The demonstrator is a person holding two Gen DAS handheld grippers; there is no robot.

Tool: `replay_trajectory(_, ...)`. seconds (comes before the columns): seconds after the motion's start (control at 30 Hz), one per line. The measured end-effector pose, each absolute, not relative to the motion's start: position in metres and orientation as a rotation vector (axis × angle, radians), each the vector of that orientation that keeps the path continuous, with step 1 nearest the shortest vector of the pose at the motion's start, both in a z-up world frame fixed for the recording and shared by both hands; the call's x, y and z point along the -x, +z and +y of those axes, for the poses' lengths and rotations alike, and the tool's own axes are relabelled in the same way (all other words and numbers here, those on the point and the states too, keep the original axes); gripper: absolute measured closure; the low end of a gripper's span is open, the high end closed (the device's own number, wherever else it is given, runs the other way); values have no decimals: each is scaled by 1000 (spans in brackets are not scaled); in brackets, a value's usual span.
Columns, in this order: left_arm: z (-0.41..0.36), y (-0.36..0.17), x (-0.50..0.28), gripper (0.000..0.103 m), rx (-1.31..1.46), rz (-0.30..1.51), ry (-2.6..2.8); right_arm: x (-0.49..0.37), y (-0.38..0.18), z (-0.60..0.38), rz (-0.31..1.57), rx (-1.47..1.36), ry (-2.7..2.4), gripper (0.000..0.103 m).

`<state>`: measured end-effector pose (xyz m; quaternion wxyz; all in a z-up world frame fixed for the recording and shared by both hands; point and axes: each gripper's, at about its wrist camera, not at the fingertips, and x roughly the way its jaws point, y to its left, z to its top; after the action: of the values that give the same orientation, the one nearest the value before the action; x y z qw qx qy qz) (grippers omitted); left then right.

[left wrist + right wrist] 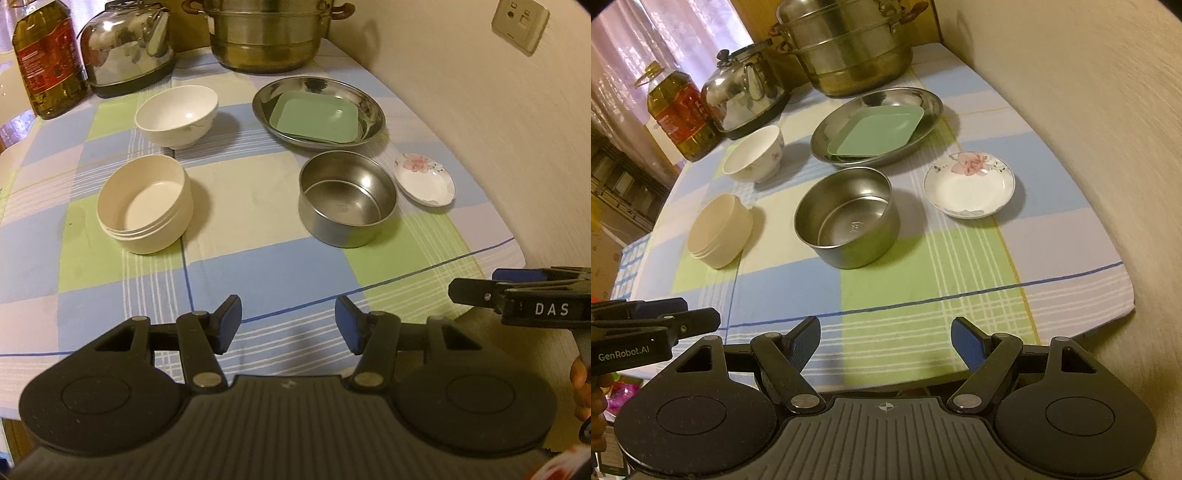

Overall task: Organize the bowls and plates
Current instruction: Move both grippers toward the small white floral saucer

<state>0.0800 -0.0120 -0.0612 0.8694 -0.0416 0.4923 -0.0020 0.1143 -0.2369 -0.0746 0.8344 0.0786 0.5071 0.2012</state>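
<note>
On the checked tablecloth stand a white bowl (177, 114) (755, 153), a cream round container (144, 205) (720, 230), a steel bowl (347, 199) (847, 216), a small flowered saucer (424, 179) (969, 182) and a wide steel plate (369, 110) (931, 103) holding a green square plate (314, 116) (879, 129). My left gripper (288, 325) is open and empty above the table's near edge. My right gripper (886, 343) is open and empty at the near edge, to the right of the left one; it shows side-on in the left wrist view (476, 288).
At the back stand an oil bottle (48, 59) (681, 114), a steel kettle (127, 48) (746, 88) and a large steamer pot (266, 33) (849, 48). A wall (480, 110) runs along the table's right side, with a socket (519, 22).
</note>
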Motion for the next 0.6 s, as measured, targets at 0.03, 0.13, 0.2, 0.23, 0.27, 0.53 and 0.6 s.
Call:
replay_trajectory(0.03, -13, -62, -82, 49, 85, 1032, -9, -115, -75, -238, 1077, -167, 422, 25)
replay_trajectory(0.13, -18, -63, -87, 49, 77, 1039, -25, -116, -77, -241, 1084, -170, 406, 25)
replay_trajectory(0.2, -22, -64, -91, 49, 67, 1041, -41, -118, -77, -245, 1086, -176, 395, 25)
replay_trajectory(0.23, -24, -64, -93, 49, 62, 1043, -48, -118, -77, -246, 1087, -181, 388, 25)
replay_trajectory(0.27, -26, -65, -95, 49, 56, 1045, -57, -119, -78, -248, 1089, -185, 381, 25)
replay_trajectory(0.53, -48, -69, -118, 49, 4, 1055, -156, -125, -80, -267, 1097, -227, 298, 25)
replay_trajectory(0.6, -56, -70, -126, 50, -5, 1051, -195, -127, -81, -273, 1097, -247, 266, 25)
